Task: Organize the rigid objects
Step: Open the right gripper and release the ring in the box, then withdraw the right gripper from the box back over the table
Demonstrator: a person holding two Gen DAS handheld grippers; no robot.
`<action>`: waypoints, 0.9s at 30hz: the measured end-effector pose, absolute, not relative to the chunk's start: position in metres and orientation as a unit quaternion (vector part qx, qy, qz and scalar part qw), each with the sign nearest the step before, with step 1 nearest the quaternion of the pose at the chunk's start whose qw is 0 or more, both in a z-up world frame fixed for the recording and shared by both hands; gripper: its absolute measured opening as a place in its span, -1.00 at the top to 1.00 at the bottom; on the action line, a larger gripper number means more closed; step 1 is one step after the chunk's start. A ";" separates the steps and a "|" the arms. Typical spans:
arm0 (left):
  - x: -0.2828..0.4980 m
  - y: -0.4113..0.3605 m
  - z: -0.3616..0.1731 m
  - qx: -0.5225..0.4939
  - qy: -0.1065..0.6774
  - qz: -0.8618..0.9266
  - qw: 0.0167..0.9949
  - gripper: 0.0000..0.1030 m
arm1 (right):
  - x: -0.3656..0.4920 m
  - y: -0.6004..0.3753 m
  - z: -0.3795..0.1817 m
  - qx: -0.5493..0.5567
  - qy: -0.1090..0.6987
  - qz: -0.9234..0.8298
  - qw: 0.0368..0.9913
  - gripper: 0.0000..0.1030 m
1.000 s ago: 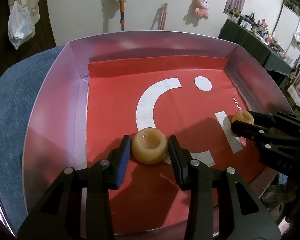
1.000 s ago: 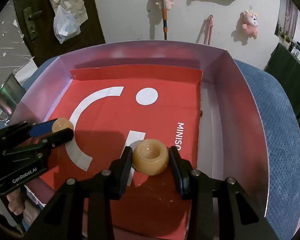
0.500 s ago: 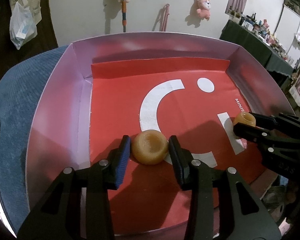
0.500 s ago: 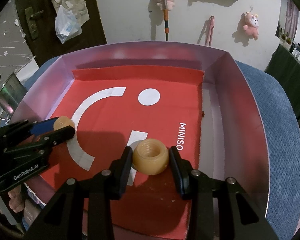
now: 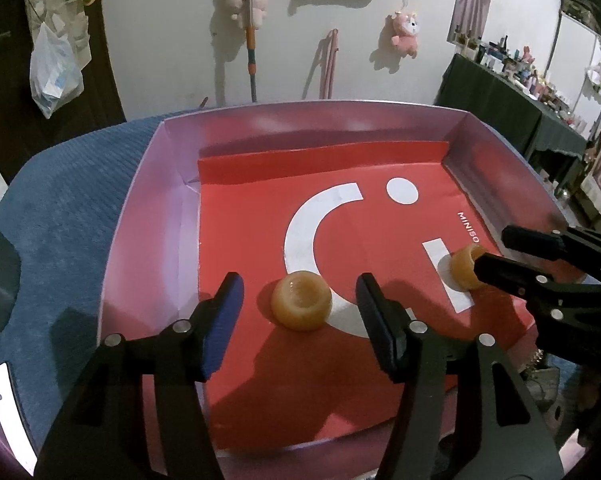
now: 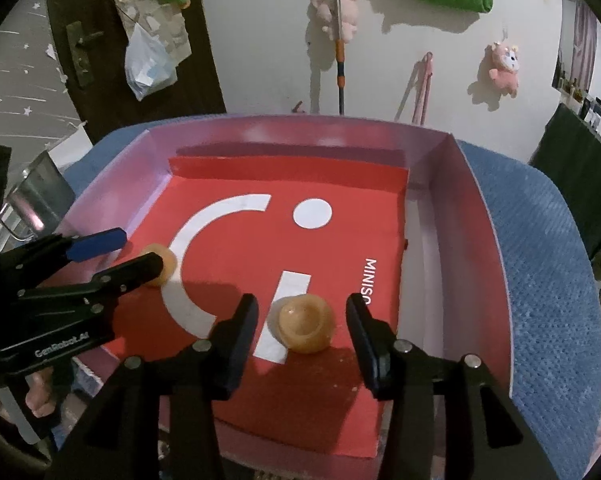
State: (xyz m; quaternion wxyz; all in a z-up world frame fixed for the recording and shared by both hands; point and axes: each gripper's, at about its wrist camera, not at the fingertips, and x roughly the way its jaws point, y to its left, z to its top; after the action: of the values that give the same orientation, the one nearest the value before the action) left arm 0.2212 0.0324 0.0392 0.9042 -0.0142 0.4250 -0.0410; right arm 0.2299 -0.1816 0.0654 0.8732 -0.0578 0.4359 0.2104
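Observation:
Two amber plastic rings lie on the red paper liner (image 5: 260, 220) of a pink-walled box (image 5: 148, 220). In the left wrist view, one ring (image 5: 301, 304) rests between the fingers of my left gripper (image 5: 299, 280). Its jaws are opening, with a gap on each side of the ring. In the right wrist view, the other ring (image 6: 305, 326) lies tilted between the fingers of my right gripper (image 6: 302, 300). Those jaws are also opening and do not touch it. Each view shows the other gripper: the right gripper (image 5: 494, 250) by its ring (image 5: 462, 268), the left gripper (image 6: 140, 248) by its ring (image 6: 162, 266).
The box sits on a blue textured cloth (image 6: 540, 280). A person's hand (image 6: 36, 396) holds the left gripper's handle. Behind the box stands a white wall with plush toys (image 5: 406, 34) and a mop handle (image 5: 252, 52). A dark cluttered table (image 5: 520, 108) stands at the right.
Both grippers' jaws have spread apart and let go of their rings. The rings now lie loose on the red paper, each slightly tipped.

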 end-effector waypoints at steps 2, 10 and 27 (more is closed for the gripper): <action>0.218 0.032 0.043 -0.014 0.421 -0.039 0.906 -0.16 | 0.225 -0.181 0.070 -0.059 0.426 0.212 0.877 -0.15; 0.200 0.027 0.058 0.000 0.400 -0.023 0.916 -0.39 | 0.209 -0.184 0.085 -0.049 0.401 0.219 0.888 -0.48; 0.168 0.028 0.076 -0.013 0.361 -0.022 0.932 -0.91 | 0.159 -0.189 0.114 -0.039 0.324 0.236 0.915 -1.00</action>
State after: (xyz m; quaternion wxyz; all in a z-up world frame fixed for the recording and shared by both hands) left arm 0.1677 0.0278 0.0764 0.9321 -0.0126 0.3613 -0.0222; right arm 0.1594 -0.1893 0.1137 0.9154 -0.0394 0.3241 0.2356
